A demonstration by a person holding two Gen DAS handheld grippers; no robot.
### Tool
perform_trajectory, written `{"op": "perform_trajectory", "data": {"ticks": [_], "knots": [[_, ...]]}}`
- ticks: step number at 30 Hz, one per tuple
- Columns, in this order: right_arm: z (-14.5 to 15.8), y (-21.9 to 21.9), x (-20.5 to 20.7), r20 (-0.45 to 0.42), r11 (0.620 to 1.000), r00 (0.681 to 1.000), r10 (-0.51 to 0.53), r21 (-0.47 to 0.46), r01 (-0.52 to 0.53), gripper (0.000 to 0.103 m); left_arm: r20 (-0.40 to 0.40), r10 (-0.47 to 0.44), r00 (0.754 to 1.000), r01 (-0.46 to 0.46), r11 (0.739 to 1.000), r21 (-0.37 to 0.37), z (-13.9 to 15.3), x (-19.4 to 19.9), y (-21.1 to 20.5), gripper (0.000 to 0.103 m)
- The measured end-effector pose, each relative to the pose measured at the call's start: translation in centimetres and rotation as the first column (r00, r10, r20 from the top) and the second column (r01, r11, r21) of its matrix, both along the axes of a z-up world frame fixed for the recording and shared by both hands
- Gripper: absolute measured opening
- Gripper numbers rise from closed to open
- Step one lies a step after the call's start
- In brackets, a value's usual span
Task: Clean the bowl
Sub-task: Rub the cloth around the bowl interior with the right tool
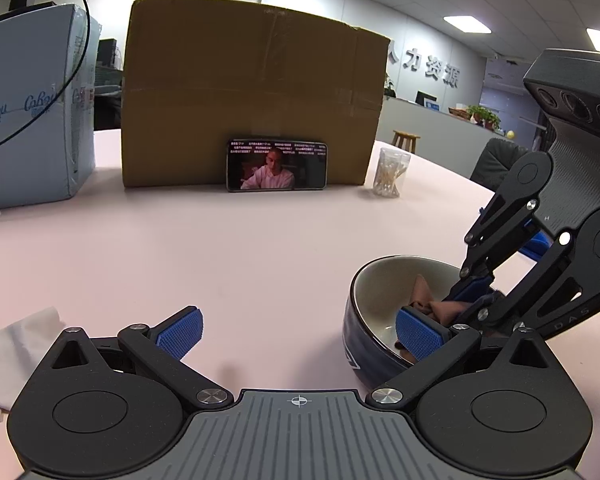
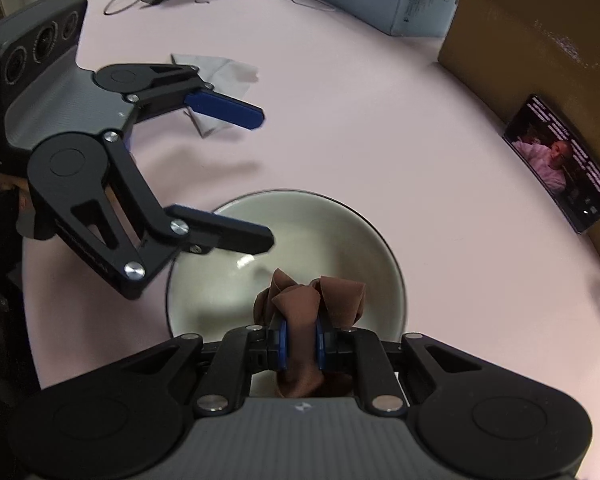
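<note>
The bowl (image 1: 380, 284), dark blue outside and white inside, stands on the pink table at the lower right of the left wrist view. My right gripper (image 2: 302, 344) points steeply down into the bowl (image 2: 320, 232) and is shut on a bunched brown cloth (image 2: 300, 300), which touches the inner wall. From the left wrist view the right gripper (image 1: 472, 296) and the cloth (image 1: 432, 300) sit inside the bowl. My left gripper (image 1: 300, 332) is open wide. One of its fingers (image 2: 236, 236) hangs over the bowl's left rim, the other stays over bare table. Nothing is pinched between them.
A large cardboard box (image 1: 252, 92) stands at the back with a phone (image 1: 277, 165) leaning on it, screen lit. A clear jar of cotton swabs (image 1: 390, 172) is to its right, a pale blue carton (image 1: 32, 108) to its left. A crumpled white tissue (image 1: 16, 344) lies near left.
</note>
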State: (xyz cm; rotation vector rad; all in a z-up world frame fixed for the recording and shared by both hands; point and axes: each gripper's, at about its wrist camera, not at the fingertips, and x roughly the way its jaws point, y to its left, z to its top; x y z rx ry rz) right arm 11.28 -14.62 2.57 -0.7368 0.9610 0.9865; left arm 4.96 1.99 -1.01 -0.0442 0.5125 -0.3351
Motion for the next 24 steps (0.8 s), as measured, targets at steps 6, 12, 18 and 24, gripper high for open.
{"op": "perform_trajectory", "data": {"ticks": [6,12,18,24], "knots": [[0.2,-0.2,0.3,0.0,1.0,1.0,0.015,-0.005,-0.015,0.015,0.0,0.0,1.0,0.0,1.0,0.003,0.0,-0.4,-0.2,0.103],[-0.3,0.6,0.8,0.023,0.997,0.997,0.075,-0.034,-0.074,0.015,0.002,-0.002,1.0,0.002,1.0,0.002,0.1,-0.4,-0.1,0.103],[-0.4,0.9,0.4,0.045,0.97,0.971,0.234,-0.082,-0.23,0.017,0.005,-0.005,1.0,0.005,1.0,0.002,0.1,-0.5,-0.2,0.103],[-0.3,1.5,0.4,0.026,0.929,0.935,0.355,-0.119,-0.35,0.018,0.005,-0.005,1.0,0.005,1.0,0.002,0.1,-0.5,-0.3,0.103]]}}
